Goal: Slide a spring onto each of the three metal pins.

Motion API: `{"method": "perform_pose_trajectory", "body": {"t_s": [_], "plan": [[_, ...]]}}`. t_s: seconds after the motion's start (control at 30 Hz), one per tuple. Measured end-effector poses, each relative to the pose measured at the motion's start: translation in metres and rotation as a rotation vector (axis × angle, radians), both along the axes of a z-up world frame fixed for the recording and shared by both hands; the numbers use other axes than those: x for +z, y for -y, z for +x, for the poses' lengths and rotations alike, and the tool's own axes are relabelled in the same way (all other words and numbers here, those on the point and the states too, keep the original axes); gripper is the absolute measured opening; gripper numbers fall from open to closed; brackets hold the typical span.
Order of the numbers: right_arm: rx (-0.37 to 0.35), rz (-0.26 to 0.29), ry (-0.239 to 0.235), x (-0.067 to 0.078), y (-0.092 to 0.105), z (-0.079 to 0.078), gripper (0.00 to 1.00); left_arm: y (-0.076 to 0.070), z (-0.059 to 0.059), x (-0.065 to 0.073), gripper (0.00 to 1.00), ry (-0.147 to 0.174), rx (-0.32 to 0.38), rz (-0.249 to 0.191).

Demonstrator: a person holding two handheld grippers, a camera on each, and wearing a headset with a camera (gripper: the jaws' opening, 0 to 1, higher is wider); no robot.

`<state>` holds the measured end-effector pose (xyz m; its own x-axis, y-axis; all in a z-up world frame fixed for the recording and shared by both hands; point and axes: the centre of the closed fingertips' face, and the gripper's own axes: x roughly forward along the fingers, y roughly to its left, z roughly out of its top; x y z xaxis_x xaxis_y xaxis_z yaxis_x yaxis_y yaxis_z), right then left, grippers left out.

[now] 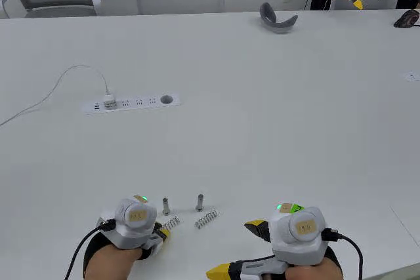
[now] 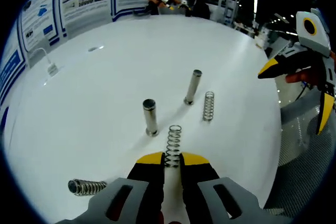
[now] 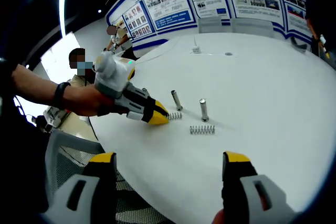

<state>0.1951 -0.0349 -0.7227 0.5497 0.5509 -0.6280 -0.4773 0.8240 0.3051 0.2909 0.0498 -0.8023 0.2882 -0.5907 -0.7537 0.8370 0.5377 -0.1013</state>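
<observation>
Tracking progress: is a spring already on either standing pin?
No: near pin and far pin stand bare; a loose spring lies beside them, a second spring is in the left tongs.

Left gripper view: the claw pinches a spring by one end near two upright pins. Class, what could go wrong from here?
1. The left claw holds the spring only by its end, so it may bend or pop free during threading.
2. The nearest pin seems to stand unfixed on the table; with the right claw open and away, an off-centre push could topple it.
</observation>
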Motion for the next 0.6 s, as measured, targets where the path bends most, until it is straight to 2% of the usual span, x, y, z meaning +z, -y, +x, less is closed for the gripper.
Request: {"method": "perform_pose_trajectory", "body": {"t_s": [0.1,0.17,0.3,0.37,0.6], "plan": [[0.0,0.0,0.002,0.0,0.0,0.0,0.84,-0.002,-0.001,0.001,0.11,-0.007,0.018,0.006],[-0.005,0.004,0.001,0.0,0.0,0.001,0.84,-0.007,-0.002,0.0,0.11,-0.025,0.046,0.008],[-0.008,0.011,0.003,0.001,-0.001,0.0,0.83,-0.011,-0.01,0.005,0.11,-0.027,0.025,-0.001],[-0.002,0.008,0.0,0.0,-0.002,-0.001,0.83,-0.016,-0.014,0.007,0.11,-0.016,0.018,0.005],[-0.005,0.022,-0.004,-0.002,-0.006,-0.004,0.83,-0.036,-0.024,0.011,0.11,-0.029,0.042,-0.009]]}}
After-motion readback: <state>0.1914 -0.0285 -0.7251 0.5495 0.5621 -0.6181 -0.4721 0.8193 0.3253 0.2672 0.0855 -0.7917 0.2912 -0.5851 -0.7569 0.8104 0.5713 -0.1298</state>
